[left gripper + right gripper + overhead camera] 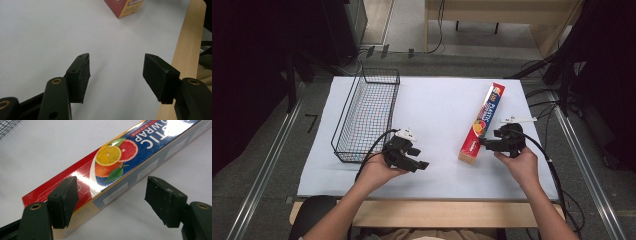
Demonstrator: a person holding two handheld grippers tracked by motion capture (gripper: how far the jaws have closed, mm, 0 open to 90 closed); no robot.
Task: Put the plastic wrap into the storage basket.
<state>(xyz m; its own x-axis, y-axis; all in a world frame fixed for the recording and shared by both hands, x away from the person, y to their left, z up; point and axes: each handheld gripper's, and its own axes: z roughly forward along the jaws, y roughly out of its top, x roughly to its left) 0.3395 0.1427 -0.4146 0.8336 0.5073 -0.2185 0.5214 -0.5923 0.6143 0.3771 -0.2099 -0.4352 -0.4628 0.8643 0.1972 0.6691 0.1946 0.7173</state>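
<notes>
White sheeting covers the table (432, 165), with a wooden edge strip along the person's side and dark floor around it.

Right gripper (490, 142): the jaws stand apart, and nothing is pressed between the pads. In the right gripper view, one fingertip (63, 200) overlaps the red near end of the plastic wrap box (117, 167); the other fingertip (163, 200) stands over bare sheeting on the box's far flank. Whether the first pad touches the carton cannot be told from these views. The box's long axis runs diagonally across the gap between the pads, not square to it, so the jaws do not yet straddle its narrow width. In the high view the plastic wrap box (482, 122) lies flat, its long axis running from the near end at the right gripper away toward the table's far right.

Left gripper (412, 161): the jaws stand apart and empty, over bare sheeting. The left gripper view shows both pads with a clear gap between them and a corner of the box well ahead.

Relation governing the next move: the right hand is the nearer one, practically at the box's near end; the left is well apart. A grip would likely require turning the right wrist until the pads face the long sides.

A wire basket (367, 112) stands at the table's left, beyond the left gripper.
</notes>
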